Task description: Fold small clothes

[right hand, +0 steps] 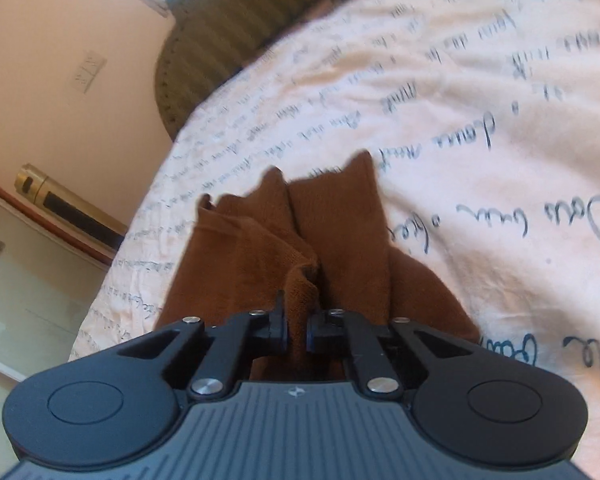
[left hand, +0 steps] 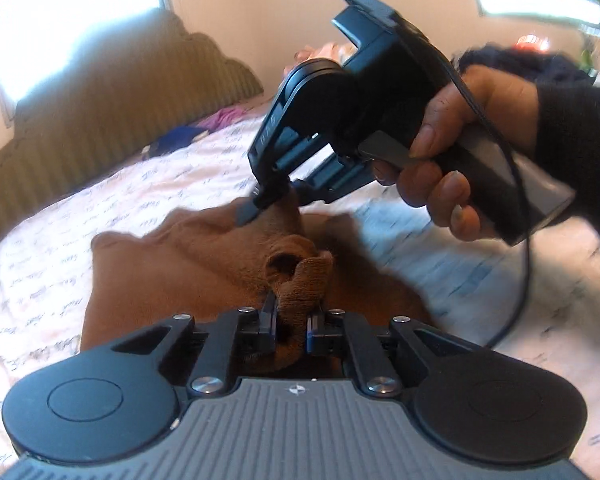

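Both tongs are pinched shut on the brown garment (left hand: 172,264): the left tongs (left hand: 292,320) on a bunched edge, the right tongs (left hand: 256,208) on another. I think it's best to keep both tight and lay the cloth flat on the bed (left hand: 100,192), edges lined up.

Daylight from blown-out window (left hand: 60,20) upper left; warm cast. Fisheye bending at edges; bedsheet (right hand: 480,100) and hand (left hand: 460,152) motion-blurred.

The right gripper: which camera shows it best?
The left wrist view: it shows the whole right gripper, held by a hand, pinching the brown cloth. The right wrist view shows only its fingers shut on cloth.
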{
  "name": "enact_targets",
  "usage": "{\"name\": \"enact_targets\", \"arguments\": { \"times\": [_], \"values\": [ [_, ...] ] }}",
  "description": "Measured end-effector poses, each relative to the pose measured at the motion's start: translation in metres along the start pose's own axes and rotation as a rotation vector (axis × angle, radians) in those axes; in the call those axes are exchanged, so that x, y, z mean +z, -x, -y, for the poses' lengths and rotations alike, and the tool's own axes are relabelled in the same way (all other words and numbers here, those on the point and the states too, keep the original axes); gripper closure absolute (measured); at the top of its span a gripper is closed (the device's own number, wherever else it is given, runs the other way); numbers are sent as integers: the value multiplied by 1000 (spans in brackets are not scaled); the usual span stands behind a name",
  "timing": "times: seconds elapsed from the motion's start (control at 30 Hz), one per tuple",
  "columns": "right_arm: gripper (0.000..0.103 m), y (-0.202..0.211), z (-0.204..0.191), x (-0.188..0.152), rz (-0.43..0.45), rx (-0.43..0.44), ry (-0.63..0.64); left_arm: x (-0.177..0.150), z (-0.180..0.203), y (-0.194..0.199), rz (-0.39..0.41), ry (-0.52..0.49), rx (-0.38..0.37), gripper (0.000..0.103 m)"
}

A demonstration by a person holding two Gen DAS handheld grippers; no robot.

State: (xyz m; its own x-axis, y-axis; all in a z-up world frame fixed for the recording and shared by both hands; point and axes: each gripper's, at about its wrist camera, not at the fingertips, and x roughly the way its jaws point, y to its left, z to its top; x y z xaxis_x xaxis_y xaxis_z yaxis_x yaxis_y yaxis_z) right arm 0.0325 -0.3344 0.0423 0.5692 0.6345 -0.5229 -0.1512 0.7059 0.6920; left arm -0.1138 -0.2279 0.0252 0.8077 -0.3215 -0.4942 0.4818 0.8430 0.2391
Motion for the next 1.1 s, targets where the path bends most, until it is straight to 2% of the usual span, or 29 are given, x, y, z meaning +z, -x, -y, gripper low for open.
{"name": "enact_targets", "arguments": {
  "times": [0.07,0.13,0.17,0.2,0.23,0.27,0.3,0.33,0.37,0.4,0.43,0.47,0.53,0.63,0.7,0.77,0.8,0.87,0.9,0.93,0.97,1.03,1.1],
  "values": [
    [96,15,1,0,31,-26,21,1,4,0,-3,-18,-25,92],
    [96,11,18,-3,3,-79,-11,-7,9,-14,-60,-34,-47,92],
    [96,4,29,-6,-19,-105,-30,-13,12,-20,-60,-48,-42,92],
    [96,1,37,-11,-8,-86,-47,-16,13,-16,-29,-75,-33,91],
    [95,5,41,-14,26,-53,-70,-16,12,-10,-7,-81,-43,88],
    [92,10,42,-15,44,-32,-95,-15,3,1,23,-47,-81,75],
    [89,17,41,-15,62,-21,-118,-16,-10,12,48,-1,-133,68],
    [76,25,40,-13,90,-12,-130,-16,-23,21,55,39,-183,51],
    [52,33,38,-12,124,-1,-124,-18,-40,31,62,91,-216,33],
    [37,40,37,-10,163,5,-105,-19,-58,40,79,155,-228,26],
    [12,46,34,-6,194,-10,-75,-21,-78,48,100,216,-227,18],
    [10,48,31,-1,200,-38,-43,-21,-97,52,111,272,-215,16],
    [10,43,29,11,165,-60,-6,-17,-140,47,93,398,-164,15],
    [10,19,27,28,79,-30,19,-20,-205,7,4,691,-88,16],
    [10,-3,22,37,19,-49,46,-30,-242,-38,-104,888,-139,17],
    [11,-28,19,40,-50,-83,63,-36,-259,-84,-222,1008,-219,29],
    [11,-37,19,40,-75,-99,60,-40,-261,-99,-256,1027,-241,28],
    [15,-47,14,36,-86,-112,106,-34,-259,-110,-237,1013,-248,27],
    [23,-50,11,35,-88,-118,129,-26,-258,-119,-249,994,-249,28],
    [63,-52,11,35,-96,-125,133,-19,-256,-125,-257,968,-259,61],
    [85,-53,13,35,-113,-94,111,-11,-253,-133,-280,927,-269,91],
    [86,-43,8,34,-69,-61,141,7,-242,-144,-271,810,-225,94],
    [86,-26,2,33,-5,-13,143,27,-229,-131,-186,667,-206,94]
  ]
}}
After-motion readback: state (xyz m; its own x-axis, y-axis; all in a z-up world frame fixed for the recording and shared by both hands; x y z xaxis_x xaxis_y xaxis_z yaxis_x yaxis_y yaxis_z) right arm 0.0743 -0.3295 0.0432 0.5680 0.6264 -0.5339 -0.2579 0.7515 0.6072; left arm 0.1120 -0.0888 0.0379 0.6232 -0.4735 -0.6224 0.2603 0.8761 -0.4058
